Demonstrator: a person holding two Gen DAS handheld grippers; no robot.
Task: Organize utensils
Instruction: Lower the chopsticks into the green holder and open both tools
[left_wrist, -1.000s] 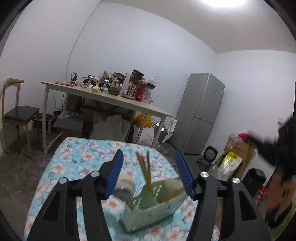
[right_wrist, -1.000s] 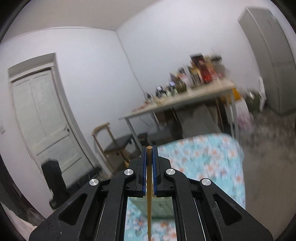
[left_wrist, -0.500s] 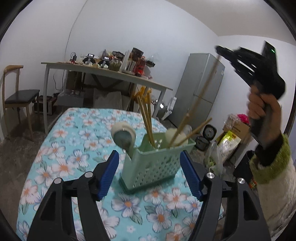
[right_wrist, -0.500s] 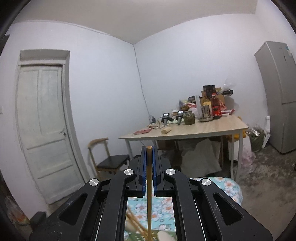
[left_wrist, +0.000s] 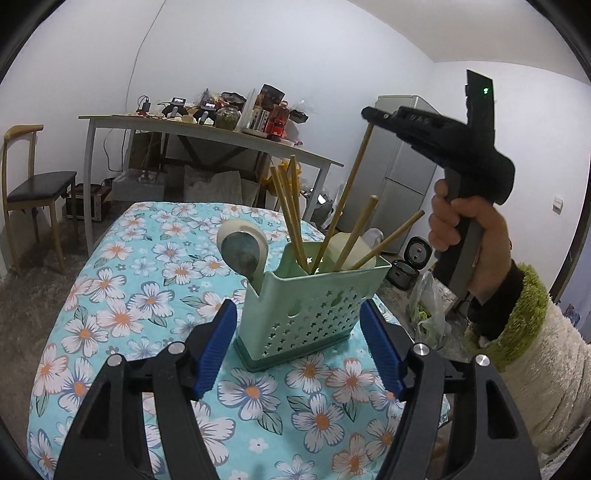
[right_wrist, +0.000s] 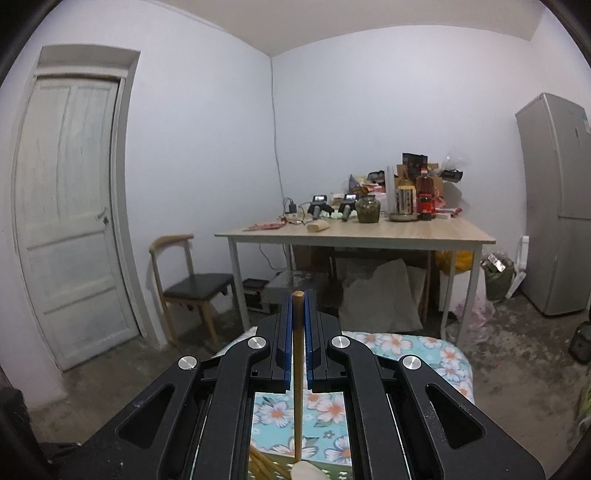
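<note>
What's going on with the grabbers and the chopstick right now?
Left gripper open, jaws flanking the perforated green plastic utensil holder. Right gripper shut on a wooden chopstick, tip inside the holder. Nothing blocking.

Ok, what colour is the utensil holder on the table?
Pale mint green utensil holder, with star-shaped perforations in its wall; the left wrist view shows it best.

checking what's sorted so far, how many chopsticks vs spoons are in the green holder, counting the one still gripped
chopsticks: 6, including the gripped chopstick in the right gripper
spoons: 1
total in the green holder: 7
</note>
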